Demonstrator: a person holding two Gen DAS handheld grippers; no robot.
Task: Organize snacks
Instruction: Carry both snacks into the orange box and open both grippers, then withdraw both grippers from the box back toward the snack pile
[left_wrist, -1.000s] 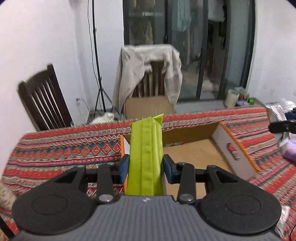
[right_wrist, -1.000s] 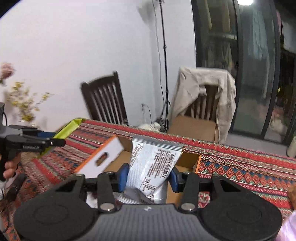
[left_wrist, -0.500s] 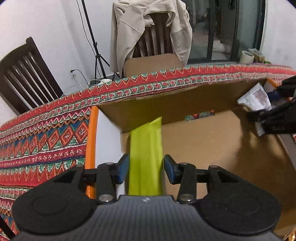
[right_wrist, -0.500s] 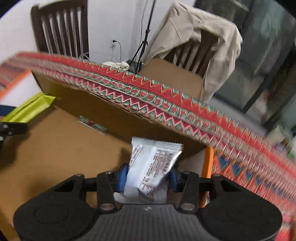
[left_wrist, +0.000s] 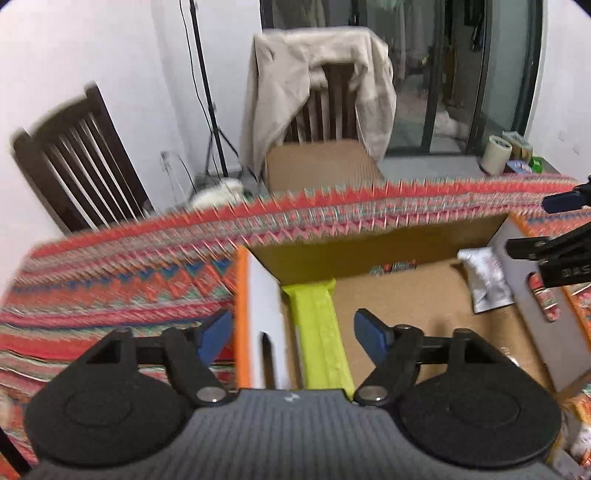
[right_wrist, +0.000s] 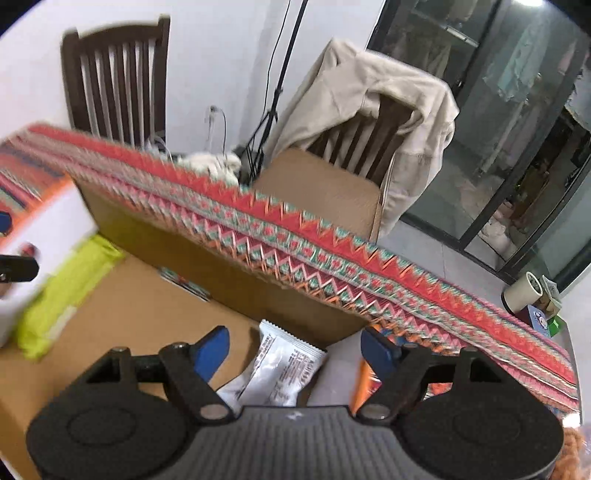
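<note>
A lime-green snack pack (left_wrist: 320, 332) lies on the floor of the cardboard box (left_wrist: 406, 306), along its white left wall. My left gripper (left_wrist: 293, 334) hangs over it with its jaws opening, pads clear of the pack. A silver-white snack pack (right_wrist: 280, 369) rests in the box's right corner, leaning on the wall. My right gripper (right_wrist: 295, 349) is above it, jaws opening, touching nothing. The green pack (right_wrist: 62, 291) and the silver pack (left_wrist: 485, 280) each show in the other view too.
The box (right_wrist: 140, 317) sits on a table under a red patterned cloth (left_wrist: 110, 280). Two dark wooden chairs (left_wrist: 77, 162) stand behind it, one draped with a beige jacket (left_wrist: 317, 85). More snack packs (left_wrist: 580, 424) lie at the right edge.
Both grippers came down into the box and opened. The green pack left the left jaws and lies flat; the silver pack dropped from the right jaws into the corner.
</note>
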